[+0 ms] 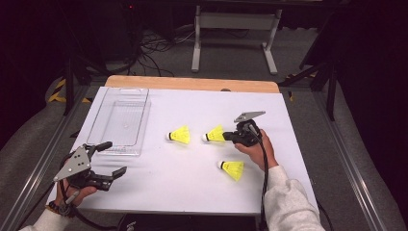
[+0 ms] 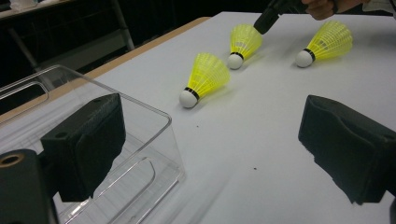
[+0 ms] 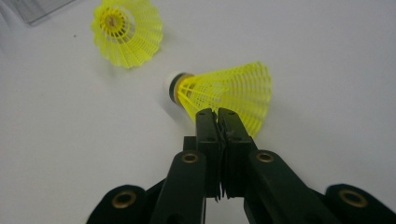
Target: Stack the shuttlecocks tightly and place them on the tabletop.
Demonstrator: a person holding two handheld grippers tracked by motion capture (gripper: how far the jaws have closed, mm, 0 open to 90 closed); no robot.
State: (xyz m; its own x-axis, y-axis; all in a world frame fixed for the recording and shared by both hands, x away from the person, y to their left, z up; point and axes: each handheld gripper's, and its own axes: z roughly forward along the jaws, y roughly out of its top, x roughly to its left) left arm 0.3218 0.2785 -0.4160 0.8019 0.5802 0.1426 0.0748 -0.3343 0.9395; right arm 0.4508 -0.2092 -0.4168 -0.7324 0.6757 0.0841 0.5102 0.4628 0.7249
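Three yellow shuttlecocks with white corks lie on the white table point(image 1: 192, 192): a left one point(image 1: 179, 135) point(image 2: 205, 77) point(image 3: 126, 32), a middle one point(image 1: 214, 134) point(image 2: 243, 42) point(image 3: 229, 88) and a nearer right one point(image 1: 232, 169) point(image 2: 327, 42). My right gripper point(image 1: 227, 136) point(image 3: 217, 116) is shut, jaws pressed together with nothing between them, and its tips rest at the middle shuttlecock's skirt. Its tip point(image 2: 264, 23) also reaches in from the top of the left gripper view. My left gripper point(image 1: 114, 158) point(image 2: 215, 140) stands open and empty at the table's near left.
A clear plastic tray point(image 1: 120, 118) point(image 2: 159, 135) sits at the table's left, just beyond the left gripper; its corner point(image 3: 37, 9) peeks in at top left. A wooden strip point(image 1: 192, 83) edges the far side. Bare white surface lies between the tray and the shuttlecocks.
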